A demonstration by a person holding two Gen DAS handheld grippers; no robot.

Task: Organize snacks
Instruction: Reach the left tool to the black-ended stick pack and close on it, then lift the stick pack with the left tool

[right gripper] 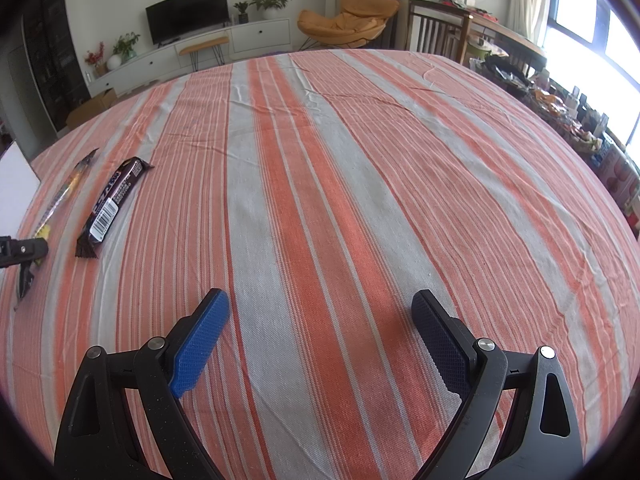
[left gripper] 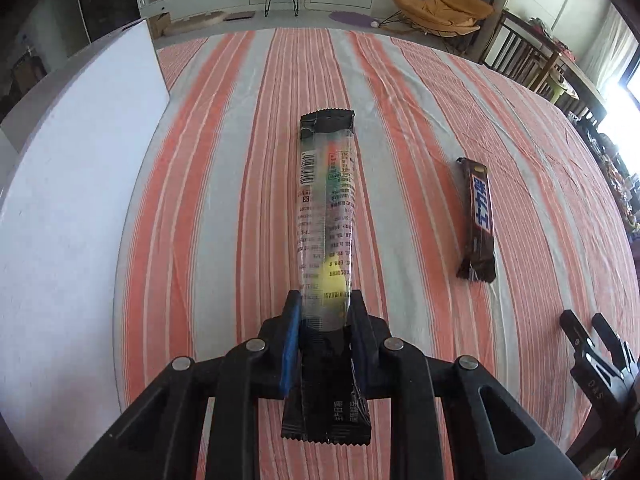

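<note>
From the left wrist camera, the left gripper (left gripper: 325, 312) is clamped on a long clear snack packet (left gripper: 325, 216) with black ends. Its pads pinch the packet near the lower end, and the rest of the packet reaches forward over the striped cloth (left gripper: 224, 184) that covers the desk. Whether the far end rests on the cloth or hangs just above it cannot be told. To the right, well apart from the packet, a brown chocolate bar (left gripper: 478, 220) lies flat on the cloth. A white box (left gripper: 80, 184) stands along the left edge of the desk. At the lower right corner the right gripper (left gripper: 588, 330) shows in part.

From the right wrist camera, the right gripper (right gripper: 320, 332) stands with its jaws wide apart and nothing between them, over bare cloth (right gripper: 360, 160). At far left the chocolate bar (right gripper: 114, 204) lies on the cloth, with the snack packet (right gripper: 66, 190) just beside it, its near end caught in the left gripper (right gripper: 28, 250) at the frame edge.
</note>
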